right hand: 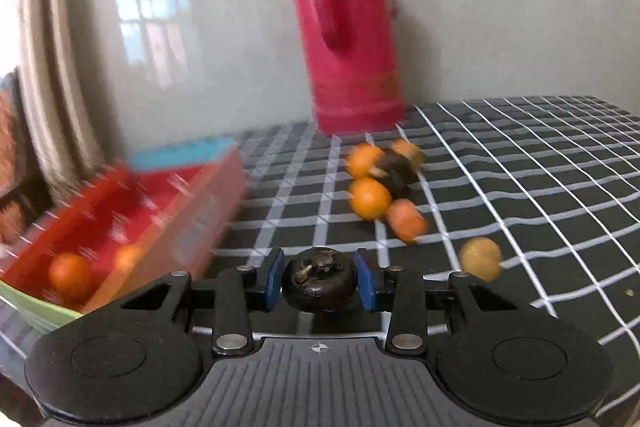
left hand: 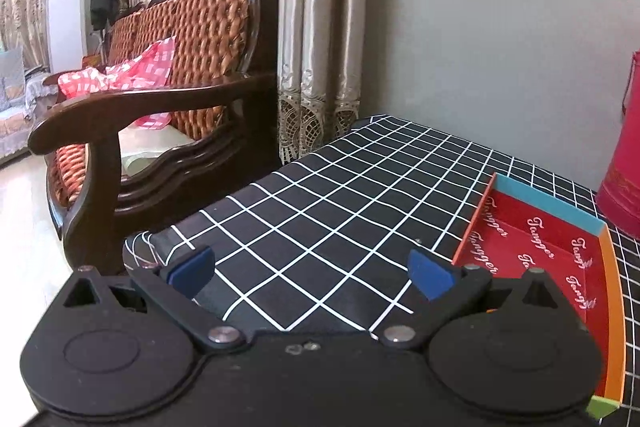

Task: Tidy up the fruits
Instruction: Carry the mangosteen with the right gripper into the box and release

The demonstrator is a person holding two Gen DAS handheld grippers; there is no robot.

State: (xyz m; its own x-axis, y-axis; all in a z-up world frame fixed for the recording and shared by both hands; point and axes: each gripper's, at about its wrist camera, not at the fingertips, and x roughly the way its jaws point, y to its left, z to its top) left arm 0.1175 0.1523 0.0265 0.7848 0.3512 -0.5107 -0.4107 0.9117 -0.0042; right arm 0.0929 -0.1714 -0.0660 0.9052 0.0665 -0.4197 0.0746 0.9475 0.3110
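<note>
In the right wrist view my right gripper [right hand: 319, 277] is shut on a dark round fruit [right hand: 320, 285], one blue pad against each side of it. Behind it on the checked cloth lies a pile of several orange fruits [right hand: 370, 199] around another dark fruit [right hand: 396, 171]. A tan fruit [right hand: 480, 259] lies alone to the right. The red tray [right hand: 200, 211] on the left holds two orange fruits [right hand: 70, 277]. My left gripper [left hand: 310, 263] is open over bare cloth, with nothing between its fingers. The red tray [left hand: 548, 203] lies to its right.
A tall red thermos [right hand: 348, 47] stands against the wall behind the fruit pile; it also shows as the thermos [left hand: 624, 147] at the right edge. Left of the table stand a wooden sofa [left hand: 160, 107] and a curtain [left hand: 320, 27]. The table's left edge [left hand: 224, 199] is near.
</note>
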